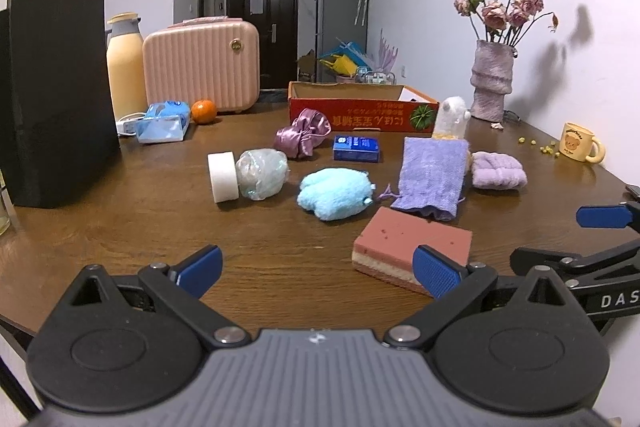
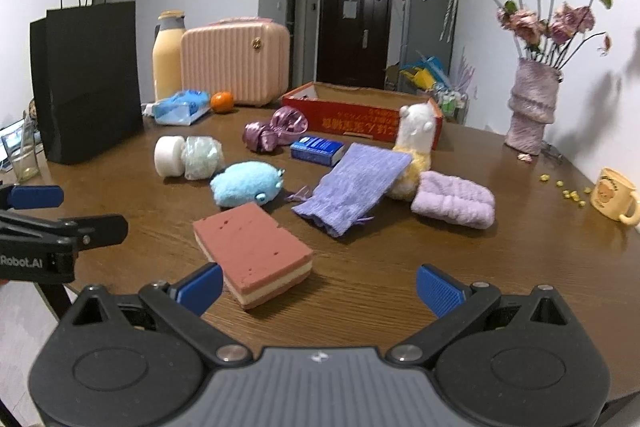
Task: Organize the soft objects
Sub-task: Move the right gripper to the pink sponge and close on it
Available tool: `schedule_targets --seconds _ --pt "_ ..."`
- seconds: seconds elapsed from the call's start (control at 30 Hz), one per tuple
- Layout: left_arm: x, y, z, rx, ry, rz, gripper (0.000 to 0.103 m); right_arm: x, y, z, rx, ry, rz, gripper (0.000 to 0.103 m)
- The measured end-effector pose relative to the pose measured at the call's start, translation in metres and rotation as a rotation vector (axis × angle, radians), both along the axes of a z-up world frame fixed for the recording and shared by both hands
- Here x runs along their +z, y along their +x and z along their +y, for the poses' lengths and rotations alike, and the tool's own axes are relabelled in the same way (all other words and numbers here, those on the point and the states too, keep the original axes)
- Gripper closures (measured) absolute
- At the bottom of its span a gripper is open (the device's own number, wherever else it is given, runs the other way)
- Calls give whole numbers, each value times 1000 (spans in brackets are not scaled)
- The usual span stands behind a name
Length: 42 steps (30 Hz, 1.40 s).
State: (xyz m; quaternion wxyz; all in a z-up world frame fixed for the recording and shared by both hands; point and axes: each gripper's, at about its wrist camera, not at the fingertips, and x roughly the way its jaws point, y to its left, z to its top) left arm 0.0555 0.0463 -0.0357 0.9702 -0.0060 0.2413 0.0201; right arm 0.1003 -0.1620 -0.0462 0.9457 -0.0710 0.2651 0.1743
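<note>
We held both tongs low over the near edge of the wooden worktop (image 1: 120, 227), and neither gripped anything. The left tongs (image 1: 318, 273) stood wide apart with bare wood between their blue pads. The right tongs (image 2: 320, 291) were just as wide apart, and the near corner of the pink layered sponge (image 2: 254, 253) lay between their pads without touching either one (as far as we could tell).

Behind the sponge sat the soft things, scattered across the middle of the worktop. A fluffy blue plush (image 1: 334, 193) lay just left of a lavender knit pouch (image 1: 434, 177), which leaned tilted against a white and yellow alpaca plush (image 2: 414, 143). A rolled lilac towel (image 2: 454, 205) rested just beside the alpaca. Farther left, a white foam roll (image 1: 222, 177) touched a clear-wrapped bundle (image 1: 262, 173), and a shiny purple satin scrunchie (image 1: 302, 133) lay near a small blue box (image 1: 356, 149).

A red cardboard tray (image 1: 360, 113) stood open at the far side, behind the scrunchie and the alpaca. A black paper bag (image 1: 56, 99) stood upright at the left, and a yellow mug (image 2: 614, 195) sat well apart at the right.
</note>
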Motion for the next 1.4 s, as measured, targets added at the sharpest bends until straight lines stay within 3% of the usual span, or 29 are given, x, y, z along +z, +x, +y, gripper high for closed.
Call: schedule_targets --seconds 1.03,1.27,1.4 --pt "-32 45 47 60 -73 86 0 -46 95 77 224 -84 152 0" --pt "-35 50 49 64 -85 95 0 -50 100 79 251 -83 172 12" --pt "-36 51 48 62 -86 98 0 -50 98 79 267 -85 162 13"
